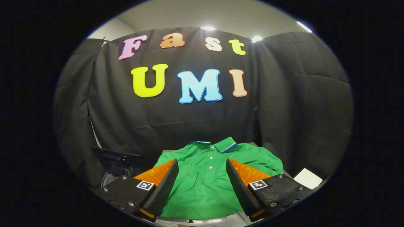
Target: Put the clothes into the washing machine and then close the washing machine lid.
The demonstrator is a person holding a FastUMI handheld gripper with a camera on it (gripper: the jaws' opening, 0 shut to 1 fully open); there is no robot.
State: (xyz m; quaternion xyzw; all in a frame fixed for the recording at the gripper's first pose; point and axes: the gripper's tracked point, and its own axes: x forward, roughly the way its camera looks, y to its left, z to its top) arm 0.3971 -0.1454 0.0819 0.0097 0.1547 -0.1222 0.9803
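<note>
A: Where is the garment?

B: The green short-sleeved polo shirt with a blue-edged collar and white buttons (205, 176) lies spread flat, front up, on a surface just ahead of the gripper (202, 186). Its collar points away toward the black cloth wall, and its hem is nearest the fingers.

A: And the fingers?

B: The 2 black foam-faced fingers with orange ribbed backs (164, 186) stand spread wide apart, holding nothing. The shirt's middle shows between them; I cannot tell whether the tips touch the cloth.

A: How will it handle?

B: Judging by the soft creases, it is light, limp knit fabric. It will sag and trail once lifted, and it is not fragile. A pinch on a bunched fold near the chest or placket should gather enough cloth; a flat single layer may slip out.

A: The pose?

B: The gripper looks forward and slightly downward over the hem, roughly centred on the button line.

A: Anything else?

B: A dark hinged panel over a round rim (116, 160) sits left of the shirt, perhaps the washing machine. A white card (307, 178) lies to the right.
</note>
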